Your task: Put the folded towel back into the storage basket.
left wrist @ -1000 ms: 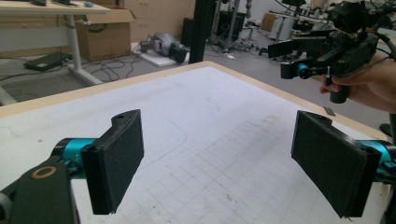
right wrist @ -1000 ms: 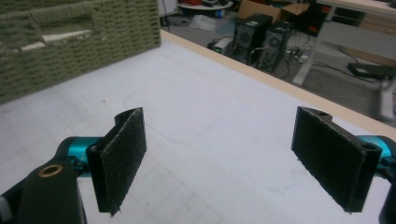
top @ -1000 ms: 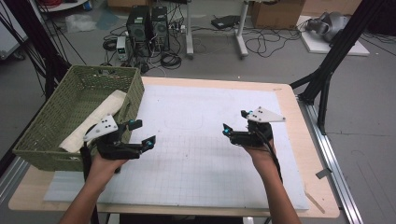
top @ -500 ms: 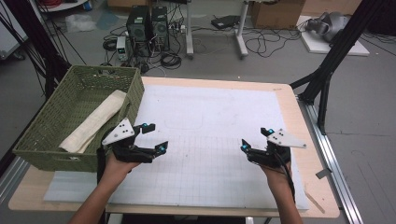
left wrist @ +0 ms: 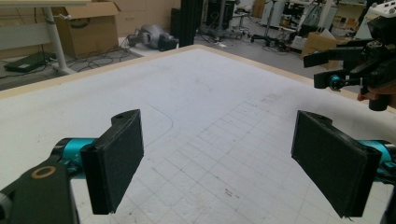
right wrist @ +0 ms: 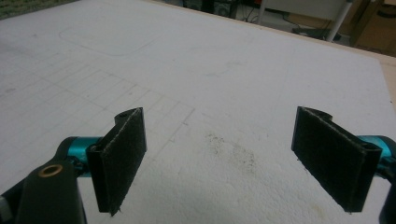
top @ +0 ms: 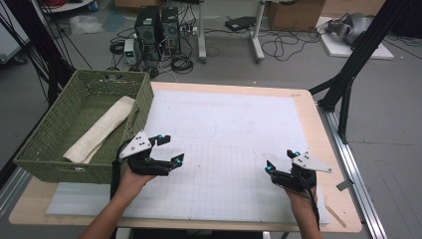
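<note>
Your left gripper point(top: 166, 152) hovers over the white gridded mat point(top: 229, 134) just beside the near right corner of the green woven basket point(top: 50, 132), with its jaws spread wide and nothing between them; in the left gripper view the two black pads point(left wrist: 116, 163) frame bare mat. Your right gripper point(top: 281, 162) sits well apart from it, near the mat's near right part, and its jaws are also wide apart and hold nothing, with a faint dark smudge point(right wrist: 231, 149) on the mat ahead of them in the right gripper view. The rolled cream cloth point(top: 102, 129) lies inside the basket, stretched along its length and resting close to the right wall, touched by neither gripper. The basket stands on the left end of the bench point(top: 318, 129), overlapping the mat's left edge. From the left gripper view, your right gripper shows farther off at the upper right.
</note>
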### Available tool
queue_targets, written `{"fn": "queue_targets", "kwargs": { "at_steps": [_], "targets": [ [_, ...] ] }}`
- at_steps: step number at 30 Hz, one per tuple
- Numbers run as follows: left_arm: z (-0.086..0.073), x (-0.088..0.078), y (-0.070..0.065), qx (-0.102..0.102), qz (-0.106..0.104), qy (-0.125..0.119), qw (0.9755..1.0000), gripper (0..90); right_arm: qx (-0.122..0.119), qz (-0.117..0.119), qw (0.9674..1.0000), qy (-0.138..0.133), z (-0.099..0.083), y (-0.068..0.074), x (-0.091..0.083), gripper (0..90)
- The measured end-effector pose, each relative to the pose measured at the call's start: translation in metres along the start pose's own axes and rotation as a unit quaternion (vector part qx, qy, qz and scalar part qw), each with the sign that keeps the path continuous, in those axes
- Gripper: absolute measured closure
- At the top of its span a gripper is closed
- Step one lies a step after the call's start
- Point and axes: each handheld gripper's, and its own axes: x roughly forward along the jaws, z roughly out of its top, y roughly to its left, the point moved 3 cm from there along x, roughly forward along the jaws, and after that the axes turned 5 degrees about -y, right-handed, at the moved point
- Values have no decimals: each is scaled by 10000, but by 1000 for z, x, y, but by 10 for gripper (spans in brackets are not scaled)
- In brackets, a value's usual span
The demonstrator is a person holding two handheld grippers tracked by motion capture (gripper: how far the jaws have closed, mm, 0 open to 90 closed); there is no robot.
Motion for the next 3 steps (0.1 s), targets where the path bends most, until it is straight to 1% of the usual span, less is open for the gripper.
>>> {"fn": "queue_targets", "kwargs": {
  "at_steps": [2, 3],
  "targets": [
    [-1, 2, -1, 20, 4, 0, 10000, 172, -19, -30, 10000, -39, 1, 0, -1, 171],
    [-1, 2, -1, -1, -7, 2, 10000, 172, -19, -30, 10000, -39, 1, 0, -1, 171]
  ]
}}
